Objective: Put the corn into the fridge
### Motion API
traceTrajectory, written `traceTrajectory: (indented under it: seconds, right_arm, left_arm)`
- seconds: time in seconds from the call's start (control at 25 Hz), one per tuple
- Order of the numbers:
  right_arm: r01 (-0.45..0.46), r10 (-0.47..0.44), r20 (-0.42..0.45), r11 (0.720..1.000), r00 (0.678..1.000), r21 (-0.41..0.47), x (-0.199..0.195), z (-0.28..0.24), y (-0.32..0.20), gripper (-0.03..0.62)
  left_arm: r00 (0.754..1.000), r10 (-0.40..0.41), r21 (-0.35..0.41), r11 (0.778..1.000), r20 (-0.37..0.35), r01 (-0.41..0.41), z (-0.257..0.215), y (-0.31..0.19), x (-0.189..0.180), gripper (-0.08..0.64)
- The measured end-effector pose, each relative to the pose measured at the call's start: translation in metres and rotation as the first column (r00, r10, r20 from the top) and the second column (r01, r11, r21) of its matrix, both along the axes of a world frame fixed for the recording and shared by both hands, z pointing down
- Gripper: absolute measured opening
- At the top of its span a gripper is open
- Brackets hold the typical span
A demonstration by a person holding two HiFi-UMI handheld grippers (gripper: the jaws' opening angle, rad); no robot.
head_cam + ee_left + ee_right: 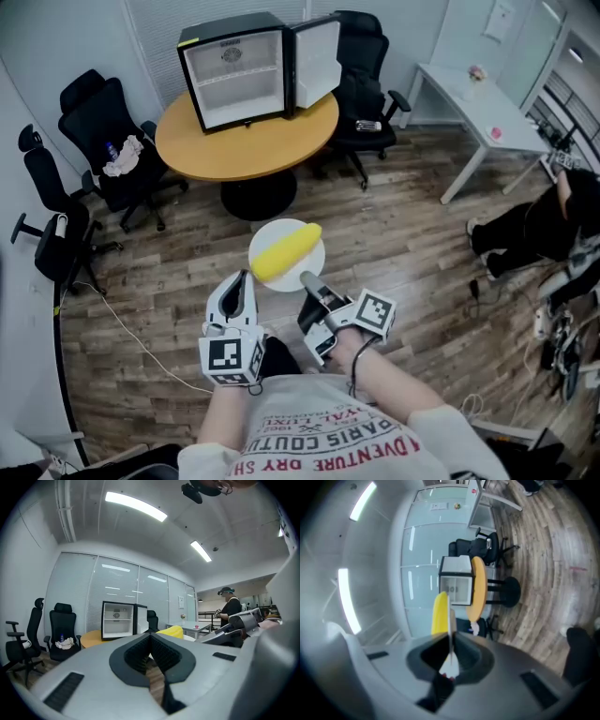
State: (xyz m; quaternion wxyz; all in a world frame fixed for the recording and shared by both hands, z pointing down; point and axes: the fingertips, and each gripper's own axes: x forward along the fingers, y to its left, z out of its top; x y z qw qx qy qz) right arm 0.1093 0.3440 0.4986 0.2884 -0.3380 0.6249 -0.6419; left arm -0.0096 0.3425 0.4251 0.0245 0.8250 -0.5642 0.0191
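Observation:
A yellow corn cob (286, 250) lies on a round white plate (307, 269) held in the air above the wood floor. My right gripper (307, 278) is shut on the plate's near rim; in the right gripper view the plate (451, 620) shows edge-on between the jaws, with the corn (439, 613) on its left side. My left gripper (246, 278) hovers just left of the plate, shut and empty. The black mini fridge (246, 70) stands ahead on a round wooden table (234, 141) with its door (315, 58) swung open. The left gripper view shows the fridge (119, 620) and the corn (171, 631).
Black office chairs (103, 131) ring the table; another (366, 89) stands behind the fridge door. A white desk (473, 103) is at the right, with a seated person (539, 230) near it. A cable (131, 333) trails on the floor at the left.

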Motion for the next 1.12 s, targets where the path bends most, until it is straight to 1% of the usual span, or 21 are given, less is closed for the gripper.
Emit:
traceTrajectory:
  seconds: [0.12, 0.28, 0.44, 0.72, 0.88, 1.12]
  right_arm:
    - [-0.004, 0.004, -0.013, 1.0, 1.0, -0.008, 0.002, 0.002, -0.006, 0.043]
    - [0.003, -0.003, -0.031, 1.0, 1.0, -0.011, 0.002, 0.003, -0.02, 0.04]
    - [-0.005, 0.005, -0.033, 1.0, 0.999, -0.016, 0.0, 0.005, -0.042, 0.04]
    - [-0.027, 0.027, -0.032, 1.0, 0.999, -0.003, -0.016, -0.004, -0.109, 0.04]
    - [-0.05, 0.05, -0.017, 0.999, 0.999, -0.001, -0.034, -0.008, -0.15, 0.04]
    - [-0.066, 0.066, -0.02, 0.998, 0.998, -0.008, -0.061, -0.012, -0.204, 0.04]
  left_arm:
    - [1.0, 0.007, -0.015, 1.0, -0.026, -0.007, 0.003, -0.007, 0.002, 0.029]
    - [0.999, -0.002, -0.025, 1.0, -0.032, 0.001, 0.006, -0.024, -0.001, 0.029]
    - [0.999, 0.008, -0.027, 1.0, -0.036, -0.009, 0.009, -0.048, -0.005, 0.029]
    - [0.999, 0.032, -0.002, 0.999, -0.022, -0.032, 0.0, -0.116, -0.021, 0.029]
    - [0.999, 0.046, 0.011, 0.999, -0.005, -0.046, -0.009, -0.155, -0.04, 0.029]
    - [0.998, 0.055, 0.02, 0.998, 0.02, -0.056, -0.017, -0.207, -0.07, 0.029]
